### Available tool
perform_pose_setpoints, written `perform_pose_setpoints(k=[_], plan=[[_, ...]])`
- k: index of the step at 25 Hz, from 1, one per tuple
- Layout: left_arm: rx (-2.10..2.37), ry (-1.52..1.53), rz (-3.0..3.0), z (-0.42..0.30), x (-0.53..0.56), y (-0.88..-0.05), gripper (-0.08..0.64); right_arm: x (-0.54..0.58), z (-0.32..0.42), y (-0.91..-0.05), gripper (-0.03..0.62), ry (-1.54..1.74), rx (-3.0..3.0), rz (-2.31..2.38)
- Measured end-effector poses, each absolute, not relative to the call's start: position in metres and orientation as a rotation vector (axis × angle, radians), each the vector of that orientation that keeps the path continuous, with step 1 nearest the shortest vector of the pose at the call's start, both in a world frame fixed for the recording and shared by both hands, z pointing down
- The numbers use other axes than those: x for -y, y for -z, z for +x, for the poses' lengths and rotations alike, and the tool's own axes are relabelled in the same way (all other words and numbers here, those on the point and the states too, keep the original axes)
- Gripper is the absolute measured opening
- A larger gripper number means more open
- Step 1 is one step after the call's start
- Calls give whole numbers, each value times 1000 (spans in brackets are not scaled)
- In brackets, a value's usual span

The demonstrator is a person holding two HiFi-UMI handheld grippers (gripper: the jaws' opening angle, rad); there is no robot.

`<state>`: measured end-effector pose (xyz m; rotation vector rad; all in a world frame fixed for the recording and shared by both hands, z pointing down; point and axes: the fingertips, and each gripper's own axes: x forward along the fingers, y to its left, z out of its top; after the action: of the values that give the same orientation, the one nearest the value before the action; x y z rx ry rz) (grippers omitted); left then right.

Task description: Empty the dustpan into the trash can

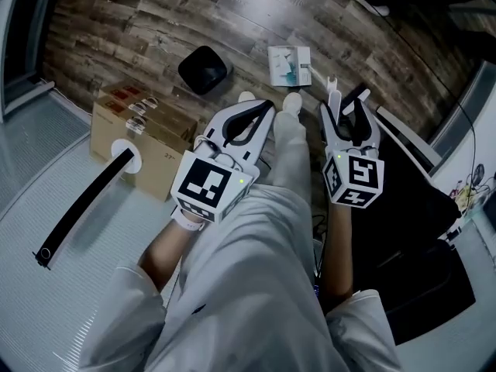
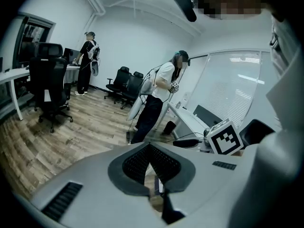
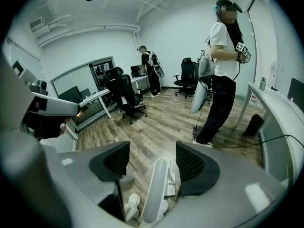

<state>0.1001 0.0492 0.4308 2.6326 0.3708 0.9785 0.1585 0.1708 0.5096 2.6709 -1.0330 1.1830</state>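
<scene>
The black trash can stands on the wood floor ahead of me. To its right lies the white dustpan, with bits of litter in it. Its pale handle rises toward my right gripper. In the right gripper view the handle stands between the open jaws of that gripper, with a gap on each side. My left gripper hovers over my legs, near the trash can, shut and holding nothing.
A cardboard box sits at the left, with a long black bar leaning beside it. A black desk is at the right. My shoes are near the dustpan. A person and office chairs stand farther off.
</scene>
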Motion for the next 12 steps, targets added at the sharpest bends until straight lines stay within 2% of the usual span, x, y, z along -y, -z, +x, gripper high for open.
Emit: perform_pose_setpoints(k=[12], plan=[[-390, -1025, 2563, 116, -58, -483, 8, -164, 164, -578, 322, -1391, 953, 2591]])
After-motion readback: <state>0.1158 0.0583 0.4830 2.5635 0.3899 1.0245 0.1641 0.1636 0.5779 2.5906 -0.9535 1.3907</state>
